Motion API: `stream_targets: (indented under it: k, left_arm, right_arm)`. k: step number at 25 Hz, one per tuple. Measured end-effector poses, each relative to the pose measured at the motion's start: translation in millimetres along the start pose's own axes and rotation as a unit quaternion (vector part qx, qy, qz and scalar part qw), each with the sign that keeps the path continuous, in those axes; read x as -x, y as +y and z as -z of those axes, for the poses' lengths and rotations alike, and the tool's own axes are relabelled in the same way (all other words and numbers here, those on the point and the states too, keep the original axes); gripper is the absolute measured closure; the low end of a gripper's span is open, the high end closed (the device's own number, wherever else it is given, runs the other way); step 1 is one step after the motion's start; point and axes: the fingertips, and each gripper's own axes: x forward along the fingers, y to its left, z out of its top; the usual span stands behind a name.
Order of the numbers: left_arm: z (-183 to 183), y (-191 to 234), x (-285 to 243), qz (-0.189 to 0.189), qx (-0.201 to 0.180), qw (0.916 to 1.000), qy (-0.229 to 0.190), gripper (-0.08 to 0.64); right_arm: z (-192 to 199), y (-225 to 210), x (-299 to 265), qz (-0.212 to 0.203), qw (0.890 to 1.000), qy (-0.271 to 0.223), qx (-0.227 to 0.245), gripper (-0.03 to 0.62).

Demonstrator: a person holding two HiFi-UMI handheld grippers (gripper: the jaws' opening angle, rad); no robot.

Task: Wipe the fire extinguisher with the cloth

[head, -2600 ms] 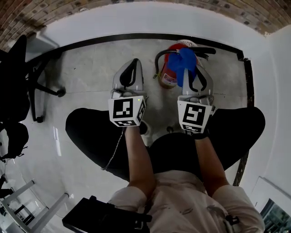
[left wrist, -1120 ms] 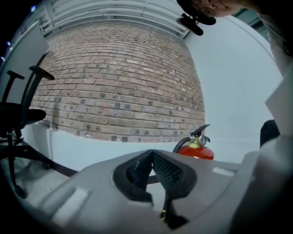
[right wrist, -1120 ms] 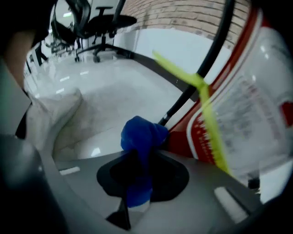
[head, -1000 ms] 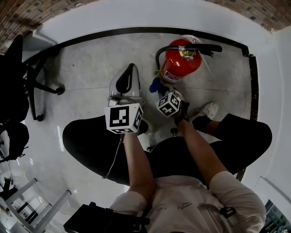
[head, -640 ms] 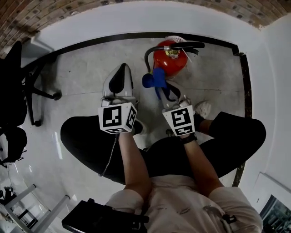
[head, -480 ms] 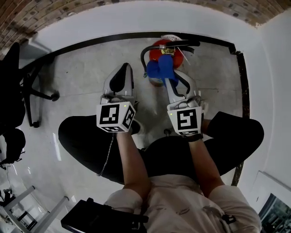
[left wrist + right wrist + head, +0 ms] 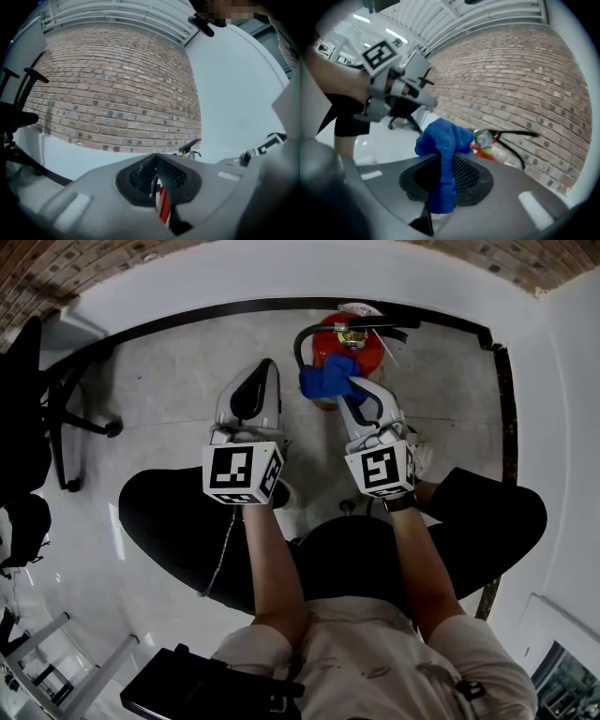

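Observation:
The red fire extinguisher (image 7: 361,345) stands on the floor by the white wall, its black handle (image 7: 373,329) on top and its hose (image 7: 300,341) looping to the left. My right gripper (image 7: 345,388) is shut on a blue cloth (image 7: 326,379), which lies against the extinguisher's near left side just below the valve. In the right gripper view the cloth (image 7: 443,140) bulges out of the jaws in front of the gauge (image 7: 483,138). My left gripper (image 7: 264,369) is shut and holds nothing, left of the extinguisher and apart from it. A red sliver of the extinguisher (image 7: 164,206) shows past its jaws.
A black office chair (image 7: 42,399) stands at the left. A black baseboard strip (image 7: 187,320) runs along the white wall below brick. The person's black trouser legs (image 7: 187,521) and a white shoe (image 7: 419,457) are close under the grippers. A dark case (image 7: 187,690) lies at the bottom.
The right gripper with the cloth swung from low on the extinguisher's left up to its upper near side. The left gripper has hardly moved.

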Motion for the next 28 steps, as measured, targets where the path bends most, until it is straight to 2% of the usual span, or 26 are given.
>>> stream_targets:
  k: [2, 4, 6, 12, 16, 18, 22, 24, 25, 26, 28]
  left_arm:
    - [2.6, 5.7, 0.8, -0.008, 0.001, 1.0000, -0.001, 0.558]
    - [8.6, 9.2, 1.0, -0.011, 0.003, 0.9999, 0.006, 0.558]
    - [15.1, 10.9, 0.1, -0.012, 0.010, 0.9998, 0.014, 0.558]
    - [30.0, 20.1, -4.5, -0.023, 0.021, 0.9991, 0.028, 0.558]
    - [42.3, 26.6, -6.3, -0.029, 0.021, 0.9984, 0.045, 0.558]
    - [47.2, 27.4, -7.0, -0.030, 0.019, 0.9979, 0.054, 0.558]
    - [48.8, 27.7, -10.1, -0.028, 0.016, 0.9980, 0.054, 0.558]
    - [47.5, 27.1, -9.9, -0.029, 0.015, 0.9981, 0.052, 0.558]
    - [45.9, 25.8, -9.7, -0.029, 0.014, 0.9982, 0.050, 0.558]
    - [43.6, 23.6, -9.3, -0.028, 0.013, 0.9984, 0.047, 0.558]
    - [36.9, 17.9, -8.0, -0.024, 0.011, 0.9988, 0.040, 0.558]
  right_arm:
    - [36.5, 27.0, -12.8, -0.025, 0.998, 0.053, 0.018, 0.531]
    - [82.9, 44.4, -28.0, -0.019, 0.994, 0.101, 0.022, 0.530]
    - [121.5, 61.9, -43.6, -0.013, 0.991, 0.124, 0.046, 0.531]
    - [219.1, 133.7, -90.9, -0.052, 0.976, 0.186, 0.099, 0.531]
    - [283.1, 164.1, -106.7, -0.076, 0.960, 0.260, 0.073, 0.531]
    - [303.6, 170.7, -109.1, -0.087, 0.955, 0.277, 0.061, 0.532]
    - [313.5, 171.9, -113.9, -0.078, 0.957, 0.271, 0.066, 0.540]
    - [314.2, 174.7, -113.5, -0.095, 0.954, 0.280, 0.040, 0.546]
    - [312.6, 173.6, -111.6, -0.103, 0.952, 0.287, 0.004, 0.545]
    - [307.4, 169.0, -107.8, -0.104, 0.951, 0.286, -0.050, 0.541]
    - [282.3, 151.3, -94.3, -0.085, 0.950, 0.251, -0.164, 0.541]
